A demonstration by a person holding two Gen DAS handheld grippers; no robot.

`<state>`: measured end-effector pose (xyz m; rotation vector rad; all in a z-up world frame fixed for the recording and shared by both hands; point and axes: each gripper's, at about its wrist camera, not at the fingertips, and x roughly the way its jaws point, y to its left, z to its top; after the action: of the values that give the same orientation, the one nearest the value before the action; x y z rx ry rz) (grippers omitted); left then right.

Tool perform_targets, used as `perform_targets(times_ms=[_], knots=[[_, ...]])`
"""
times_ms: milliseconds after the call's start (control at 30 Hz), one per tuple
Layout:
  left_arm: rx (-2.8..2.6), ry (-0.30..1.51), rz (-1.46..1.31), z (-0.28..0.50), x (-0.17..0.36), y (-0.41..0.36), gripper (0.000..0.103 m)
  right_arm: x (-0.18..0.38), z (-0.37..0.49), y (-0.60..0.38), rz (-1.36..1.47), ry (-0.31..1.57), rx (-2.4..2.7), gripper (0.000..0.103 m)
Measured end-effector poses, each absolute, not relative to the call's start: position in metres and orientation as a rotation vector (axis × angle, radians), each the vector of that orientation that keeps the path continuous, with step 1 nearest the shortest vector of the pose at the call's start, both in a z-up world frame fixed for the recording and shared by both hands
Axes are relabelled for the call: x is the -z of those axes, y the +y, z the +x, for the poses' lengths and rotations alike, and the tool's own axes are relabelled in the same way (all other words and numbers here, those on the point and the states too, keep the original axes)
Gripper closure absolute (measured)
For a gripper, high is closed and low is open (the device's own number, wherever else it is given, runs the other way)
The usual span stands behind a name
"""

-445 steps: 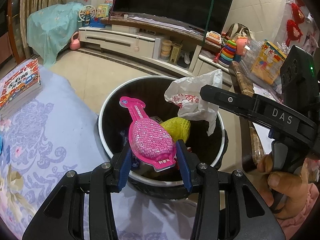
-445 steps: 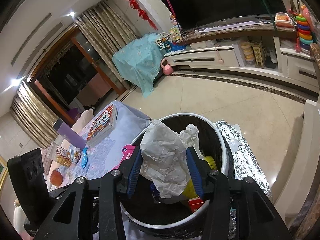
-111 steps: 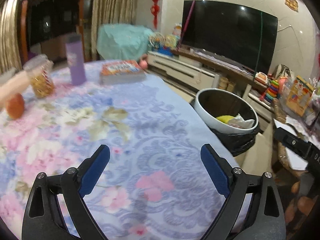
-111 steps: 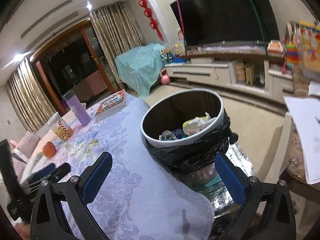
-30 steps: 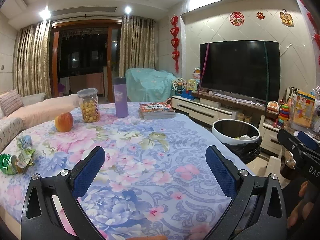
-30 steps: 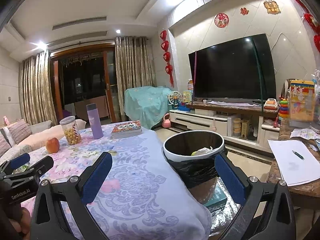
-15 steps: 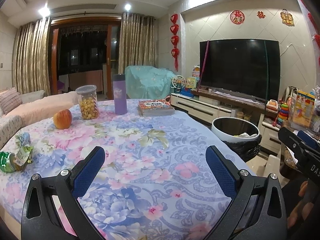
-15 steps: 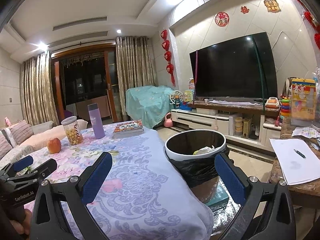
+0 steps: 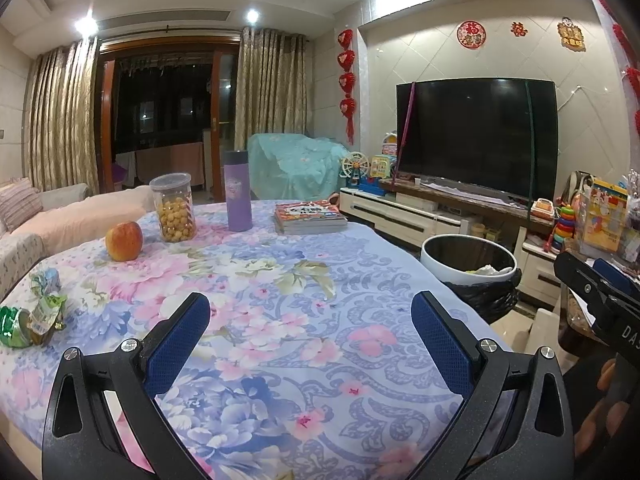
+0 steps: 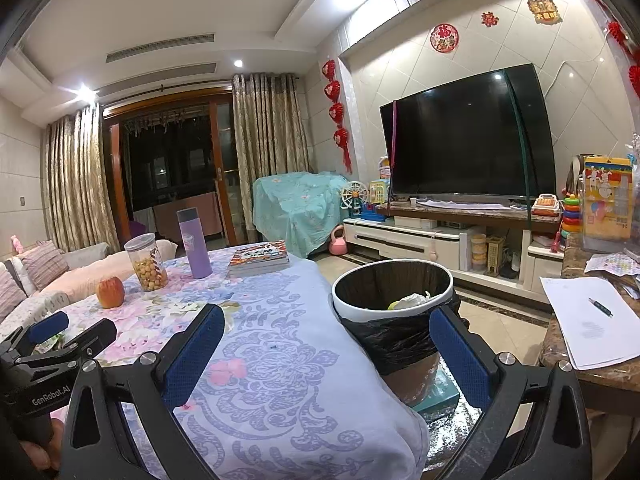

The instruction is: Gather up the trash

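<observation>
- The left gripper (image 9: 310, 338) hung above the flowered tablecloth (image 9: 280, 280), its blue-padded fingers (image 9: 176, 344) spread wide with nothing between them.
- The right gripper (image 10: 326, 354) was just as wide open and just as empty, held over the near edge of the table, beside the trash bin (image 10: 394, 308).
- The bin, white-rimmed and lined with a black bag (image 10: 396, 340), stood on the floor just off the table's right side; pale crumpled paper and something yellow (image 10: 408, 301) lay inside it.
- And there was the leftover trash: crumpled green wrappers (image 9: 30, 318) sat at the far left edge of the table in the left wrist view, well apart from the bin.
- Further back on the cloth stood an apple (image 9: 124, 241), a clear jar of yellow snacks (image 9: 173, 208), a purple bottle (image 9: 237, 191) and a stack of books (image 9: 310, 217), all upright or flat and apart from one another.
- In the right wrist view the left gripper's black body showed at the lower left, a hand (image 10: 38, 450) around its handle.
- A sheet of paper with a pen (image 10: 600, 307) lay on the side table at right.
</observation>
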<state>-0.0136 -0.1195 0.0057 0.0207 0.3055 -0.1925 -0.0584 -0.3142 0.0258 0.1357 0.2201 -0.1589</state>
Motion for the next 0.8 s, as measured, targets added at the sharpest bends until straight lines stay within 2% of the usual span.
perform_targets(times_ms=[800], knots=[[0.205,0.327,0.022,-0.0062,-0.0013,-0.1182,0.000,-0.0255,-0.0571,-0.3103,0.150,0.220,0.149,0.000]])
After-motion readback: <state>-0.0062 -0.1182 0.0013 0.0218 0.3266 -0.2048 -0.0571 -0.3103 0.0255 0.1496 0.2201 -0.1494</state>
